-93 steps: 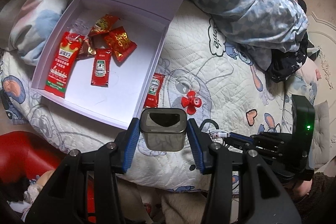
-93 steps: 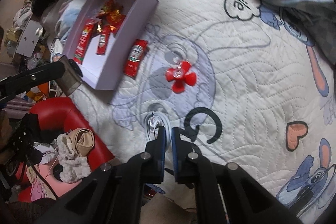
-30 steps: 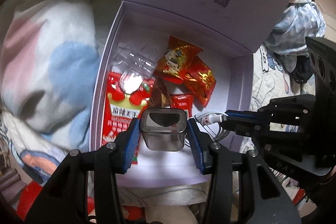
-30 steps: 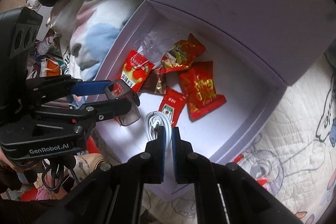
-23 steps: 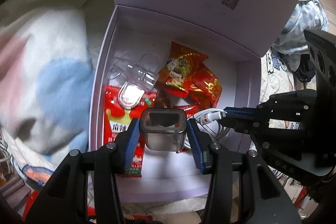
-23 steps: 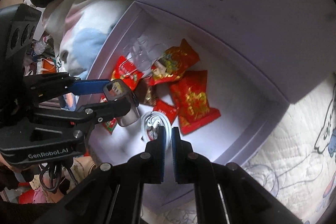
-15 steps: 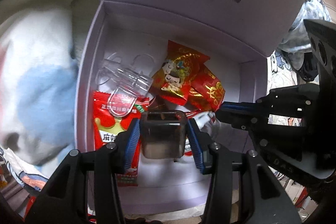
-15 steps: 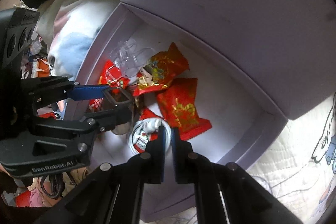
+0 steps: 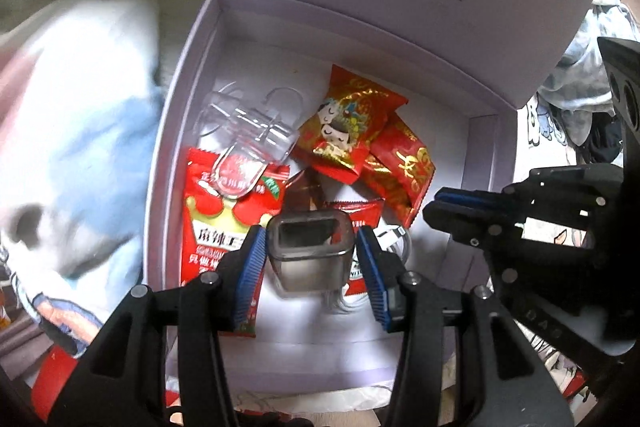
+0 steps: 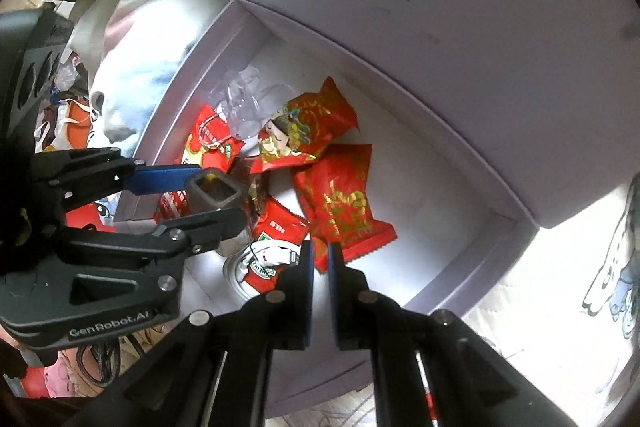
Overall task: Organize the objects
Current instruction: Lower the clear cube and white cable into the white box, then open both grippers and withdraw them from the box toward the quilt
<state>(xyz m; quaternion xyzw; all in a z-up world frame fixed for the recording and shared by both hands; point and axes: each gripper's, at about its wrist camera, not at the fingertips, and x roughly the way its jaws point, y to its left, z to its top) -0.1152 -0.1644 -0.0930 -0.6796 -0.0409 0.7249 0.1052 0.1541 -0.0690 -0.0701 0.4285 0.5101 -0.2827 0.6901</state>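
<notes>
- Left gripper (image 9: 311, 259): fingers spread slightly, blue pads (image 9: 249, 269) just off both sides of a small clear tub (image 9: 310, 253). A thin gap shows on each side in the left wrist view, so the tub reads as released, not clamped. It sits upright in the near part of the box (image 9: 172, 115), partly on the red packets.
- Right gripper (image 10: 319, 269): fingers nearly together with a narrow slit between them; nothing visible in the slit. The white cable (image 10: 266, 255) lies coiled on the box floor just ahead of the tips, draped over a ketchup packet (image 10: 276, 247).
- Box: lid (image 10: 460, 39) propped open behind, sitting on the bed. Contents: several red snack packets (image 9: 348, 123), a clear plastic piece (image 9: 244, 131) at the far-left corner.
- Step in hand, as I judge it: letting go of tub and cable inside the box.
- To do it well: widen the left fingers a little more before backing out, so the pads do not drag or tip the tub off the uneven packets.
- Pull each gripper straight back along its own fingers; the two stand close together and could knock.
- Risk: a cable loop catching on the right tips during retreat.
</notes>
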